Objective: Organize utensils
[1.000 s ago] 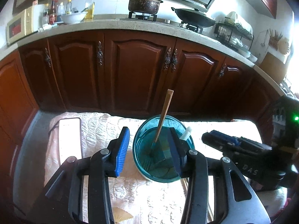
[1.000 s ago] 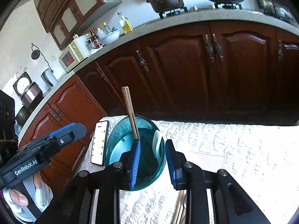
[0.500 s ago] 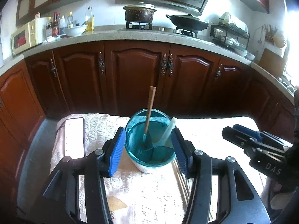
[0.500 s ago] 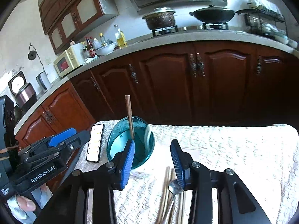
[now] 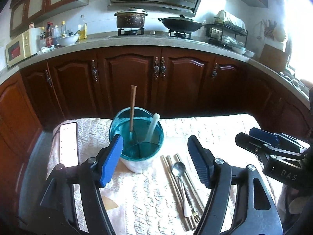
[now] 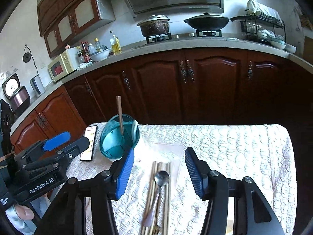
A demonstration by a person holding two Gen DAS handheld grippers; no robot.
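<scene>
A teal utensil holder (image 5: 137, 137) stands on the white quilted table (image 5: 205, 129), with one wooden chopstick (image 5: 133, 107) and a white spoon handle (image 5: 152, 127) in it. It also shows in the right wrist view (image 6: 117, 139). Several chopsticks (image 5: 176, 186), a metal spoon (image 5: 179, 171) and a small fork lie flat to its right; they show in the right wrist view too, the spoon (image 6: 161, 178) on top. My left gripper (image 5: 154, 160) is open and empty, just in front of the holder. My right gripper (image 6: 159, 172) is open and empty above the spoon.
A phone (image 5: 68, 145) lies left of the holder, near the table's left edge. Dark wooden cabinets (image 5: 133, 78) and a counter with a pot (image 5: 131, 18) and a wok (image 5: 180, 24) stand behind the table. The right gripper shows at the left wrist view's right (image 5: 270, 145).
Both grippers have drawn back from the holder and opened wider. The white spoon now stands in the holder, let go. The loose chopsticks and metal spoon have come into view.
</scene>
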